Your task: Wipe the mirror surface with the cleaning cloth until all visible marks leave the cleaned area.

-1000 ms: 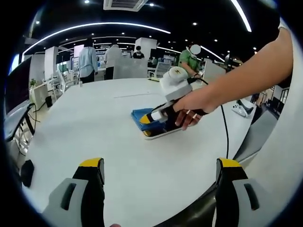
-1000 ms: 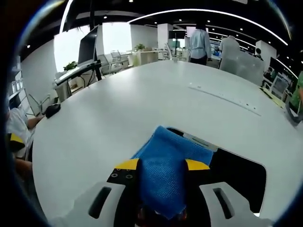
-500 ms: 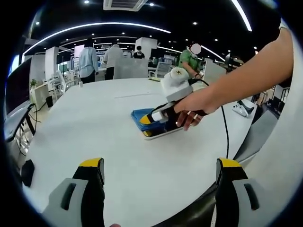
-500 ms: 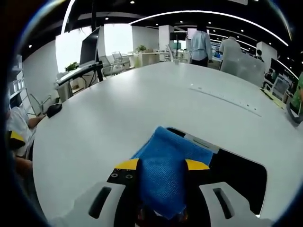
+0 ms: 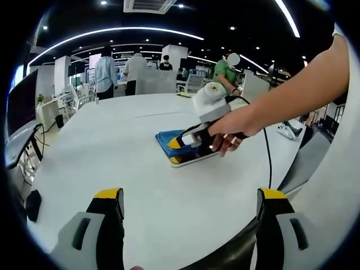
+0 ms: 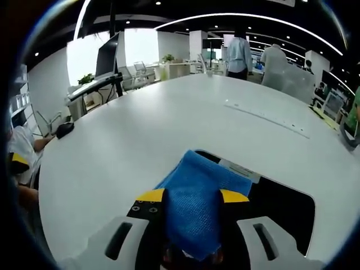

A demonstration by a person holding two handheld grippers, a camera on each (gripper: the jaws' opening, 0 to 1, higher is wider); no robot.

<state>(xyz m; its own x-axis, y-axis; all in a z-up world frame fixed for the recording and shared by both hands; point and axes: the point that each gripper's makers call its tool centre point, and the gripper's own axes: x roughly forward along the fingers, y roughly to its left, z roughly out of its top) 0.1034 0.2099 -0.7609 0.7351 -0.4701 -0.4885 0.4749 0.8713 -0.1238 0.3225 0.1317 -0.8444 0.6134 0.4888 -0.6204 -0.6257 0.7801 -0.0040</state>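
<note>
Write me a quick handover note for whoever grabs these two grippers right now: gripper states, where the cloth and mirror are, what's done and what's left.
Right gripper: shut on the blue cleaning cloth, pressing it onto one end of the mirror.
Left gripper: open, holding nothing, hovering over the white table short of the mirror.
Mirror lies flat on the table; cloth covers one end, the rest shows dark and uncovered.
Done: cloth gripped and on the glass.
Left: wipe across the uncovered part. Whether marks remain cannot be told from here; check before stopping.
</note>
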